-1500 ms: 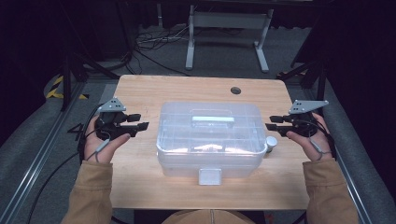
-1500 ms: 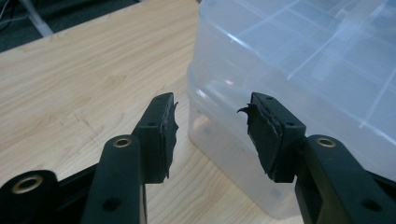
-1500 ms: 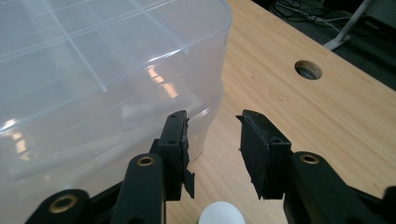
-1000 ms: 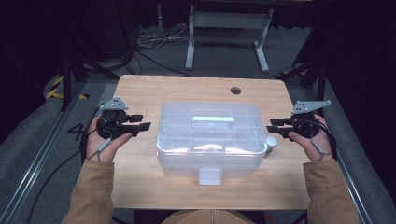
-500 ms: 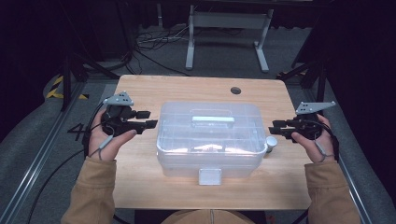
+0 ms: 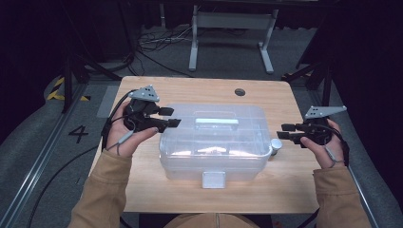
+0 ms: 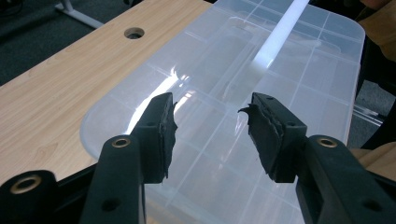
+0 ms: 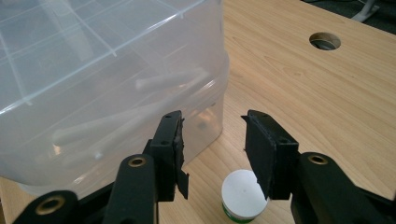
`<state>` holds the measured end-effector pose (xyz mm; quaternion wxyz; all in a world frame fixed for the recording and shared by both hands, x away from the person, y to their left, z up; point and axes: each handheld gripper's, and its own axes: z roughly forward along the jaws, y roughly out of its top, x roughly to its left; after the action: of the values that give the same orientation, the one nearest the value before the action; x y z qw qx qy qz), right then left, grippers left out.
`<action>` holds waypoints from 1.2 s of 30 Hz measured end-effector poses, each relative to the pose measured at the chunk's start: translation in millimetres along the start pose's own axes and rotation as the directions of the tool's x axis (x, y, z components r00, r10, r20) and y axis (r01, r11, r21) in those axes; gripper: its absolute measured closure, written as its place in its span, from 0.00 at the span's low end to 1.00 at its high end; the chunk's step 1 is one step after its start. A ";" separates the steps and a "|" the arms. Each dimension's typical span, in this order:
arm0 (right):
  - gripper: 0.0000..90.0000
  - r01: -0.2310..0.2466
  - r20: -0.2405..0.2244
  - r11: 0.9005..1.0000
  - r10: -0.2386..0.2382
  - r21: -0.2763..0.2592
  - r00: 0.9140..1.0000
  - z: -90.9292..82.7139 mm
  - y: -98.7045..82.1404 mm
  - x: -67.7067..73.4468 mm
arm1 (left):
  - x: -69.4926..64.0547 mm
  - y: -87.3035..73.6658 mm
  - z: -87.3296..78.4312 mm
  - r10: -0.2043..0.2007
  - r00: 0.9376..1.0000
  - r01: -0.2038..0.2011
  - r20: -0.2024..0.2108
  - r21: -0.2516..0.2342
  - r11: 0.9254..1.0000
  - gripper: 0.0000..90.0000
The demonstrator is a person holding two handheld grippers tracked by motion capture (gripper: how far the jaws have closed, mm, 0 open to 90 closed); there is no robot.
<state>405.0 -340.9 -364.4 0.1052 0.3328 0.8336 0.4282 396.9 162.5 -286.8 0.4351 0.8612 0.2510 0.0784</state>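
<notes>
Clear box (image 6: 214,147) with white latch (image 6: 213,179); white-capped, green-rimmed jar (image 8: 243,194) between black fingers (image 8: 170,151); light wood table (image 6: 190,90).

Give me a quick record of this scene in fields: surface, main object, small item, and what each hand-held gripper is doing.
surface: light wooden table with a round cable hole
main object: clear plastic storage box, lid closed, white latch at its front
small item: small white round-capped jar on the table beside the box's right end
left hand-held gripper: jaws apart, nothing between them, over the box's left end
right hand-held gripper: jaws have just been opening, nothing between them, above the jar
</notes>
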 end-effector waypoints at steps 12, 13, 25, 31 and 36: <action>0.60 -0.030 -0.010 1.000 0.030 0.003 0.999 1.2 -4.0 -2.5 | -6.0 15.1 15.6 0.025 0.999 -0.026 0.033 0.016 1.000 0.56; 0.60 -0.029 -0.011 1.000 0.029 0.002 1.000 1.7 -3.8 -2.3 | -7.0 15.8 17.4 0.026 0.999 -0.026 0.036 0.017 1.000 0.56; 0.60 -0.034 0.015 0.991 0.036 -0.129 0.999 4.0 -10.5 -1.8 | -15.5 26.2 39.9 0.051 0.996 -0.055 0.079 0.055 0.997 0.56; 0.58 -0.065 0.007 0.994 0.066 -0.084 0.998 2.0 -12.0 -4.0 | -18.4 28.8 53.1 0.063 0.994 -0.071 0.089 0.087 0.994 0.56; 0.40 -0.088 0.029 0.992 0.091 -0.089 0.995 3.4 -13.8 -3.8 | -22.1 30.6 62.7 0.084 0.991 -0.095 0.103 0.101 0.990 0.56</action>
<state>403.0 -346.9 -377.7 0.1141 0.3719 0.7965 0.4629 411.2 91.7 -299.0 0.3967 0.8962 0.1942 0.0419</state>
